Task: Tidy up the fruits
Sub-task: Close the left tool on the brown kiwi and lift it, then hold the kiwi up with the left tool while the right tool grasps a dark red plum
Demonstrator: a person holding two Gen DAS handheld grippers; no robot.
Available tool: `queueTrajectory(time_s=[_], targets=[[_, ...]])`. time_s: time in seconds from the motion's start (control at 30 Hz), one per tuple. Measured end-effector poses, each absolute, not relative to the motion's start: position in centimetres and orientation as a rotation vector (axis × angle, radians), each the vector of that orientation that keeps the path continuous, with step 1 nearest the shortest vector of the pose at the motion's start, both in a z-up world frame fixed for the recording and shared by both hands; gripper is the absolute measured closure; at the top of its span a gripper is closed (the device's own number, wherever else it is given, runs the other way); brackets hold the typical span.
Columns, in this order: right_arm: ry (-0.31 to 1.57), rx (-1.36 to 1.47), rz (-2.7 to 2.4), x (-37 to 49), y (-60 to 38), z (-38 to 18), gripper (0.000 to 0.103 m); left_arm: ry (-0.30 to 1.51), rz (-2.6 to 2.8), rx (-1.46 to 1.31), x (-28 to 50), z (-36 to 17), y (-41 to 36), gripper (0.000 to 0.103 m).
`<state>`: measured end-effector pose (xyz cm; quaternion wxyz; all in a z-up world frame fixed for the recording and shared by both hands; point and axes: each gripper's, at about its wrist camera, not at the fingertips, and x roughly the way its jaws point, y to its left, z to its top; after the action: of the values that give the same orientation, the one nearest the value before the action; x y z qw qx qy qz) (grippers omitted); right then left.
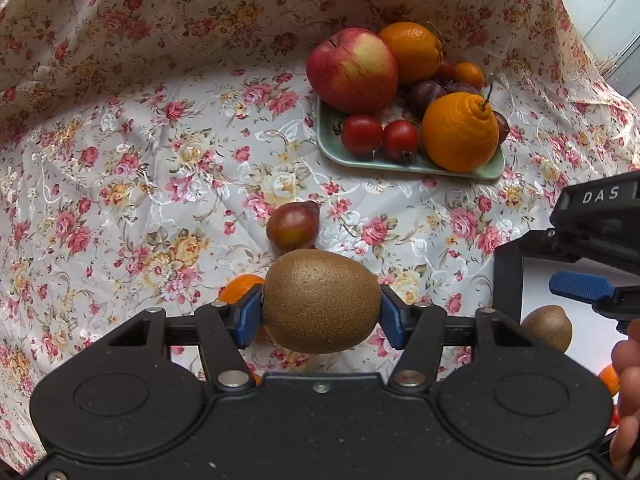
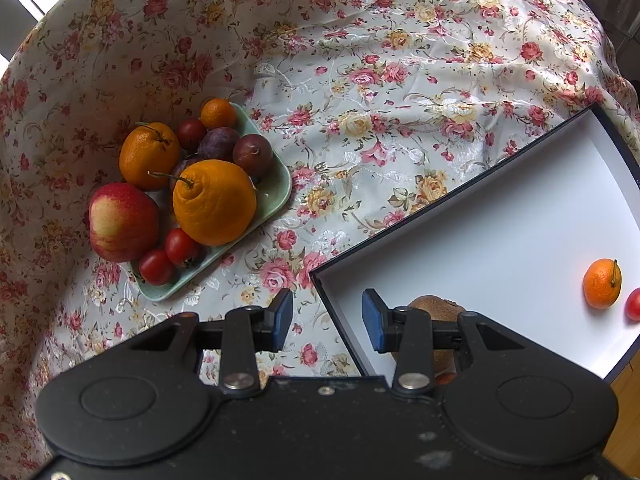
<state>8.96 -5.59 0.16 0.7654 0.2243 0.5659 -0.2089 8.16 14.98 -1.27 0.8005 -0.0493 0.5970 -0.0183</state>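
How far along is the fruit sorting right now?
Done: a kiwi, a mandarin and a small red fruit lie in the white tray. In hand: the left gripper clamps a second kiwi; the right gripper is open, empty. Left: a reddish fruit on the cloth, plus the loaded green plate.

Bare floral tablecloth (image 2: 400, 92) between crowded green plate (image 2: 276, 196) and mostly bare white tray (image 2: 500, 216).
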Motion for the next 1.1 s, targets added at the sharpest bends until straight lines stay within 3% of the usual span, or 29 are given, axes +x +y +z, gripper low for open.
queueTrajectory(time_s=[1.1], targets=[[1.296,0.366,-0.241,12.7,10.4,-4.3,0.062,1.311,0.295,-0.242,7.8,-1.6,33.3,0.041]])
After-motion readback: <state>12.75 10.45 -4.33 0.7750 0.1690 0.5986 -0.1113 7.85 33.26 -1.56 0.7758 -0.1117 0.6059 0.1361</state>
